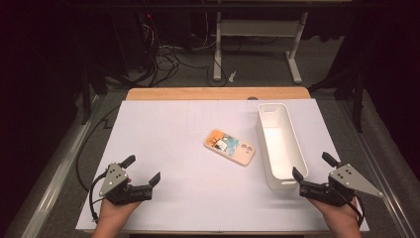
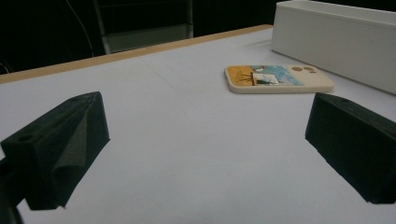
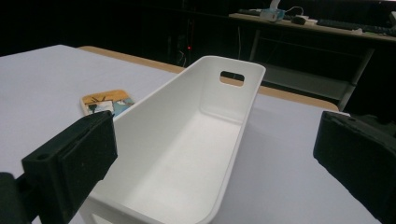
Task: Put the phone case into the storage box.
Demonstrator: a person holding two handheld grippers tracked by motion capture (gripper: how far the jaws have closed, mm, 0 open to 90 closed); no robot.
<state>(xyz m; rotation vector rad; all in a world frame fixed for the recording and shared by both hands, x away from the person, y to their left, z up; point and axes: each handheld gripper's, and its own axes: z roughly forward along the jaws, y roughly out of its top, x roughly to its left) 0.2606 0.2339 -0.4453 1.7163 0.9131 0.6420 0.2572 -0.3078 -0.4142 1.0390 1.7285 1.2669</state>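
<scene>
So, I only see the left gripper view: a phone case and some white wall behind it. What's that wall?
Observer: A long white bin, open on top and empty, with a handle slot at its far end.
Visitor: Where are the other tongs?
Observer: The right tongs are at the bin's near end, open, holding nothing.
Visitor: Does the case touch the bin?
Observer: No, the high view shows bare table between phone case and bin.
</scene>
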